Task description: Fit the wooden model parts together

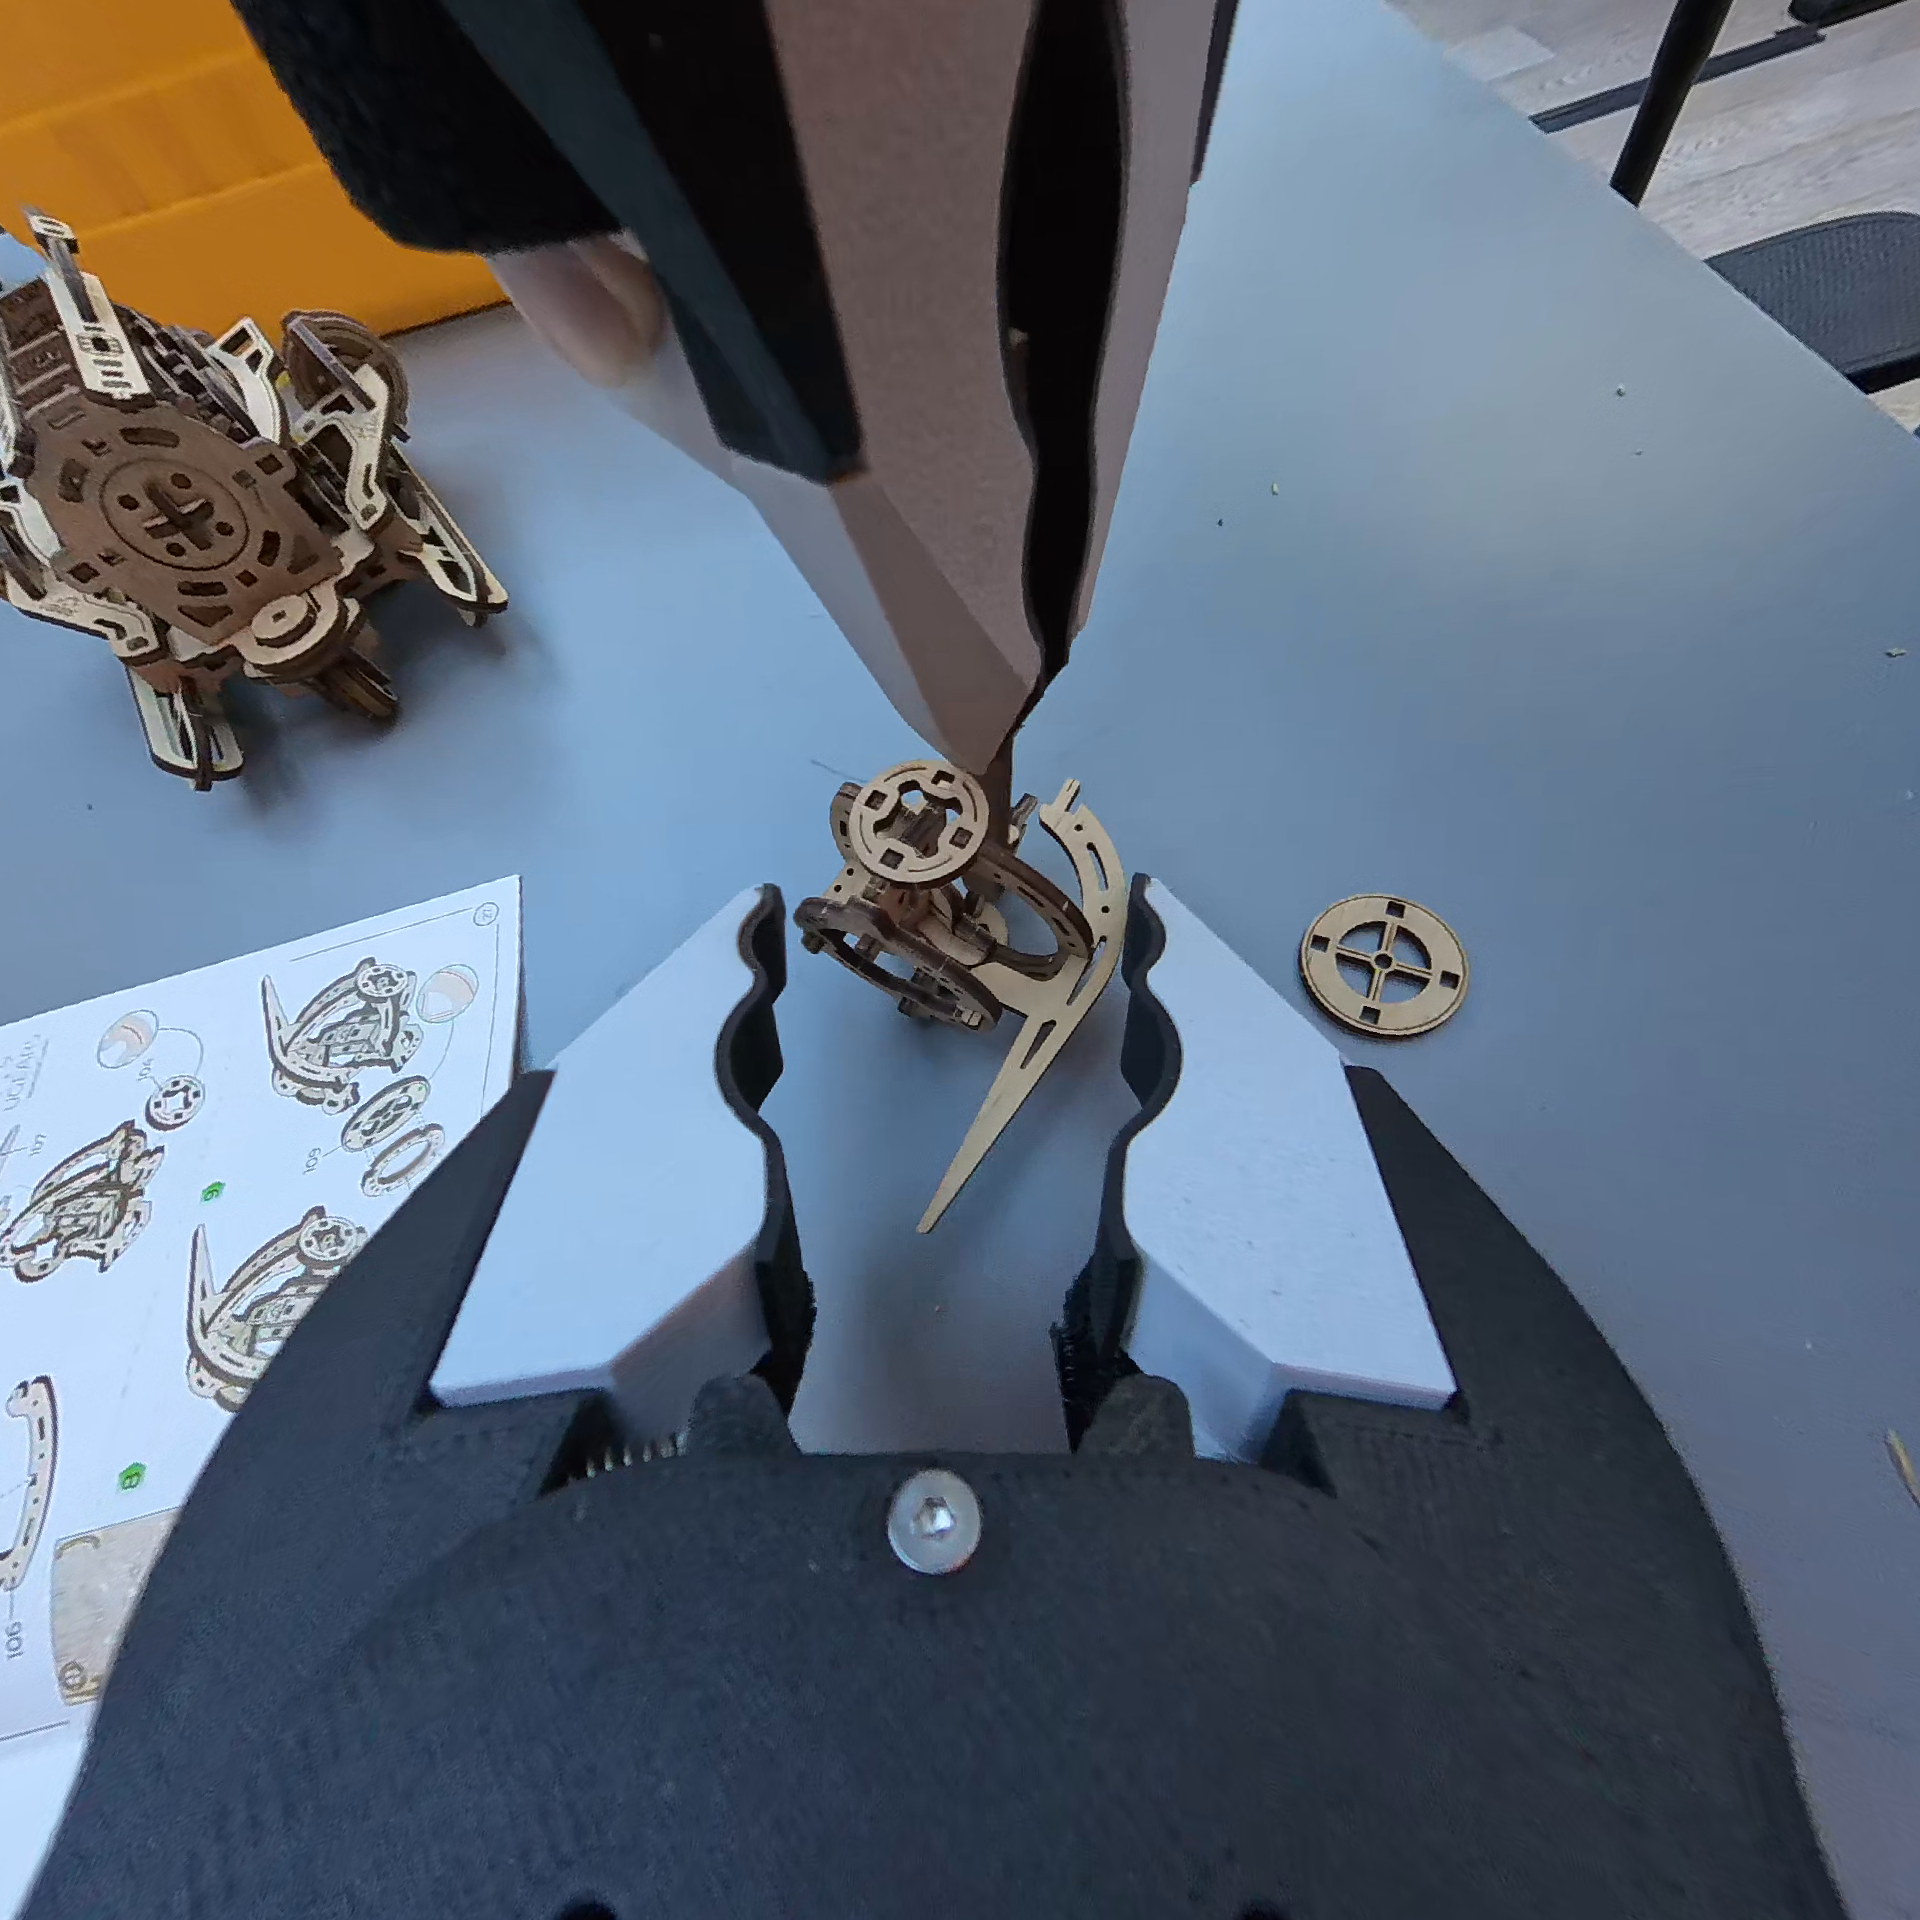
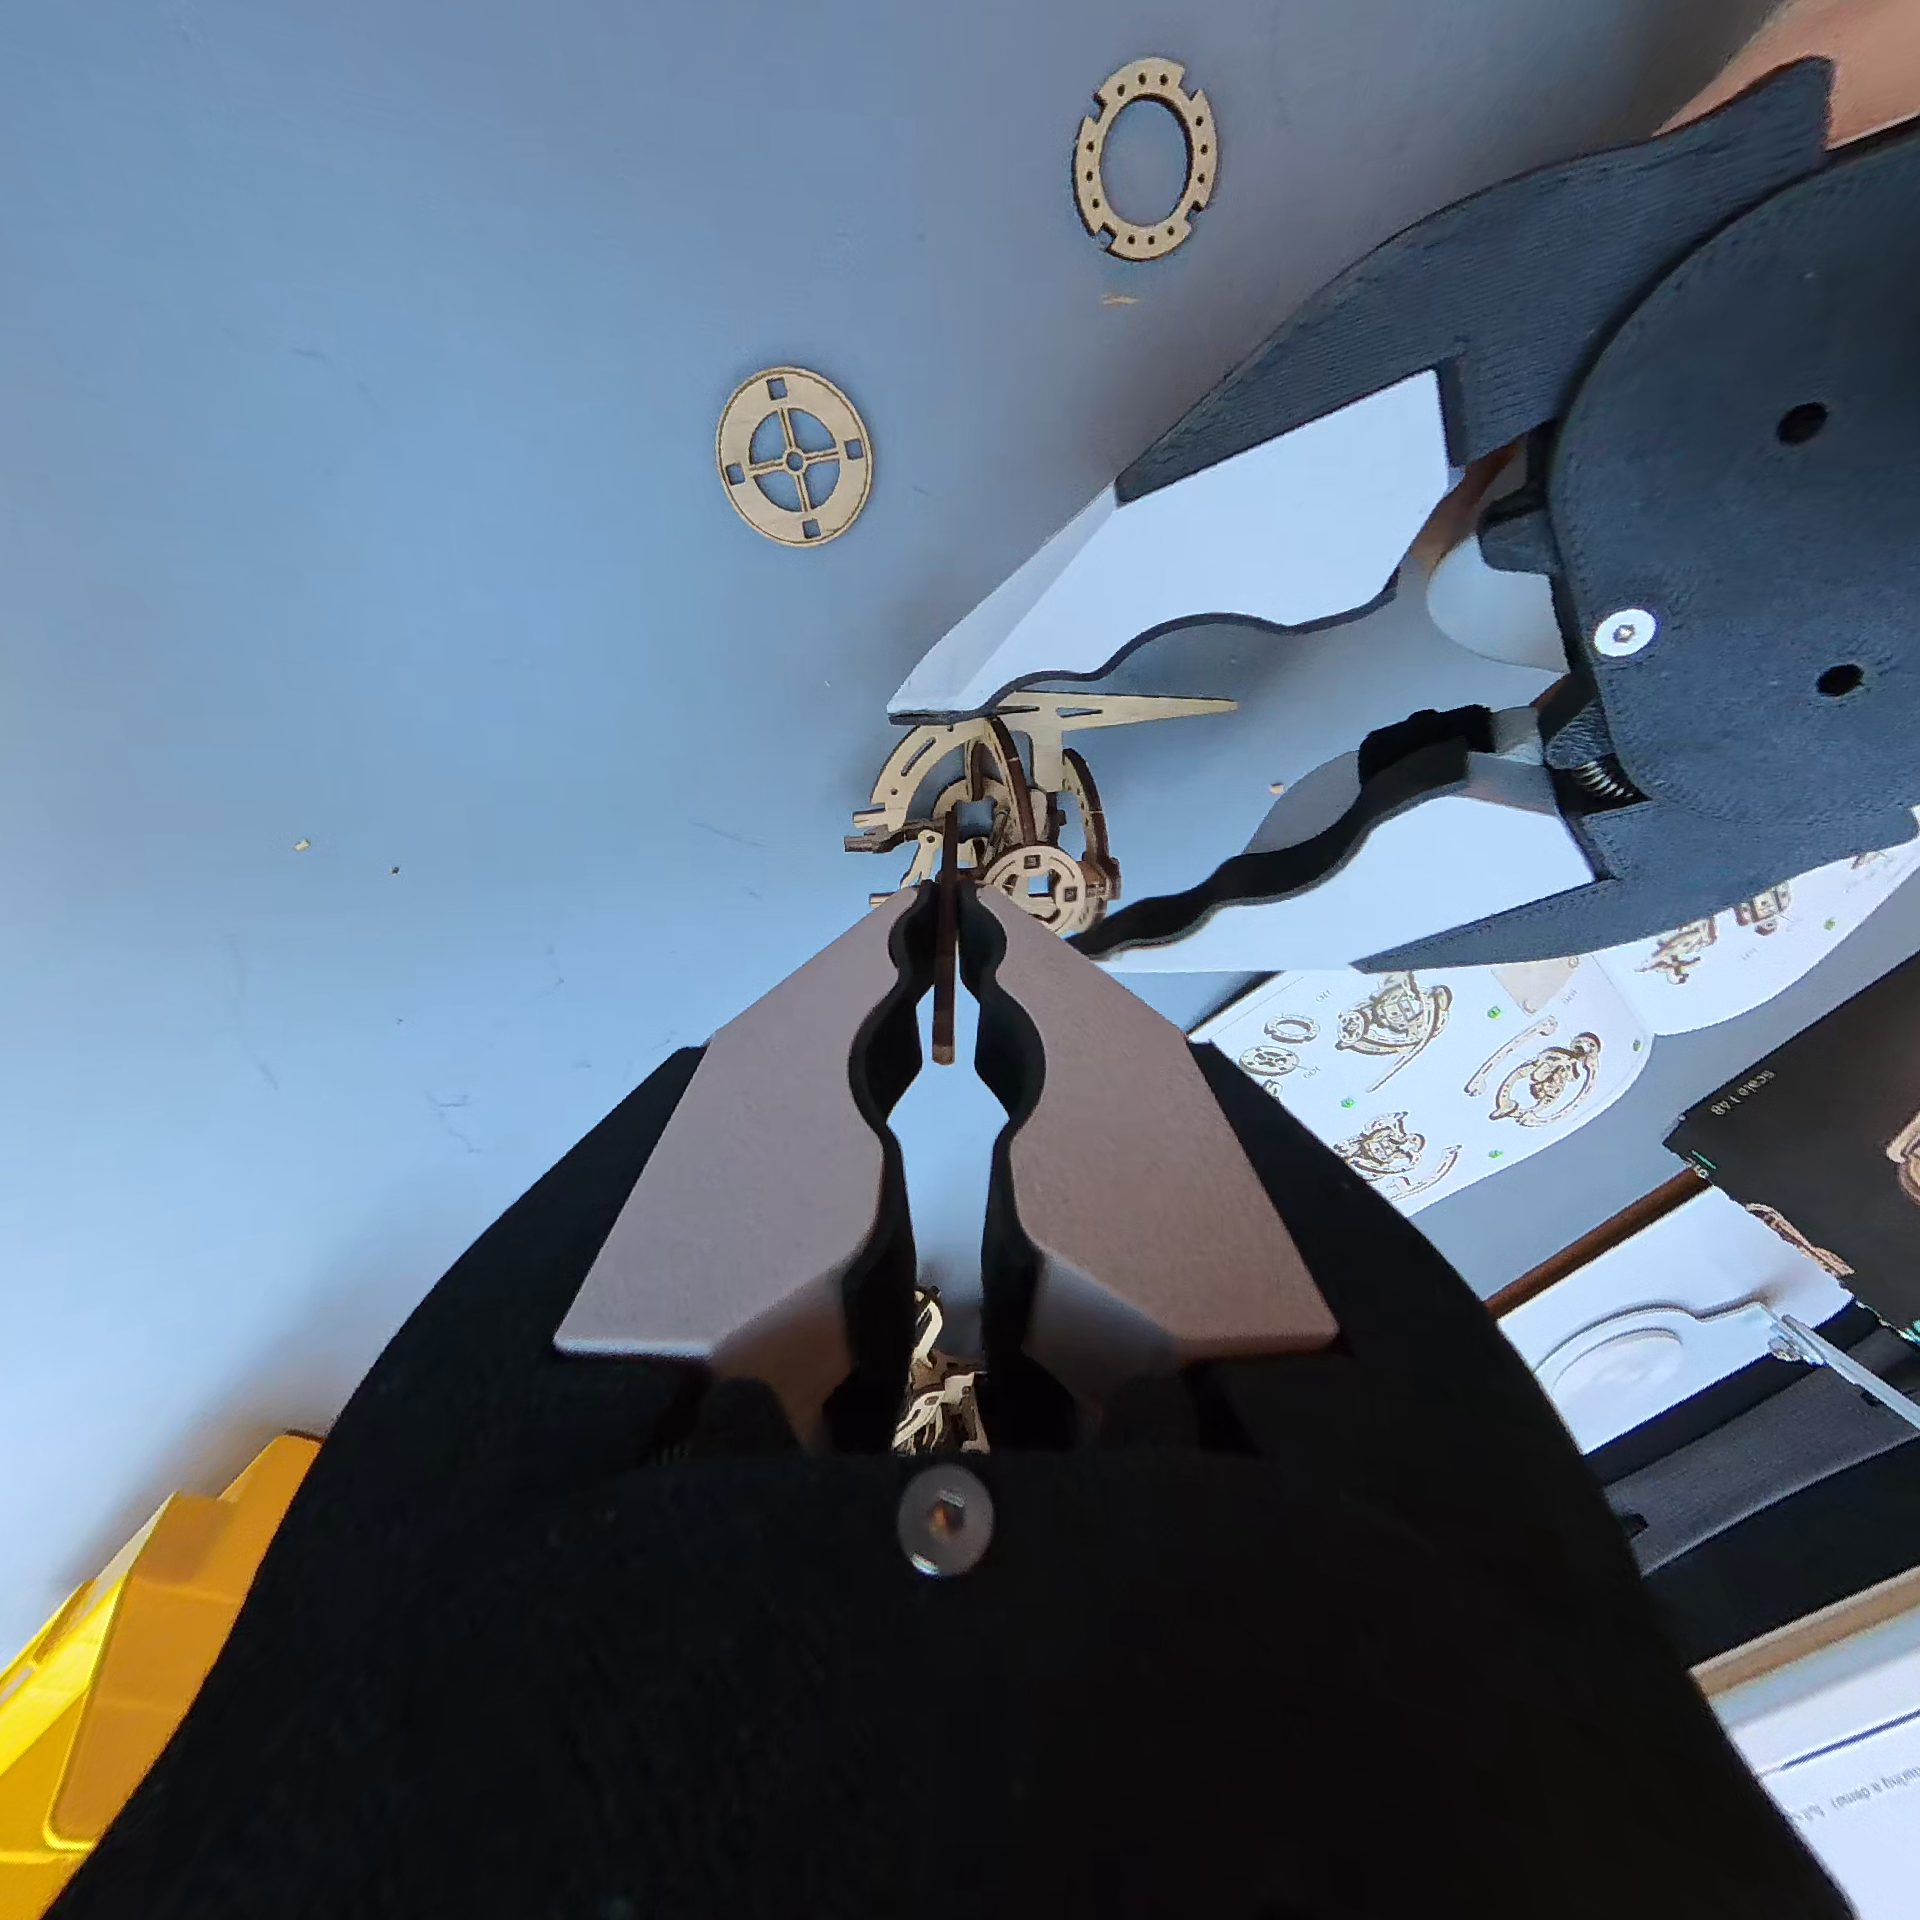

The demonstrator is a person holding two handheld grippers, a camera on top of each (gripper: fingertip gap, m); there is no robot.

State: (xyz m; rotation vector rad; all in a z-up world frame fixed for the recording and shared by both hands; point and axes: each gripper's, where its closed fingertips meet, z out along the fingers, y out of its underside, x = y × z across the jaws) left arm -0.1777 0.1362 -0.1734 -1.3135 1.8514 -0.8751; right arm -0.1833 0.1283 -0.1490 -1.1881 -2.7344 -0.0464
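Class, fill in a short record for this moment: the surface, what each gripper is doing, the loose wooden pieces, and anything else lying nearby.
surface: grey table
right gripper: shut on a thin dark wooden piece at the small wooden assembly
left gripper: open, fingers either side of the assembly
loose pieces: spoked wooden disc; wooden ring with holes
nearby: larger wooden model; instruction sheet; yellow bin

Left tongs (image 1: 951,940) spread around small wooden assembly (image 1: 961,914), right tongs (image 1: 1023,727) pinching its top
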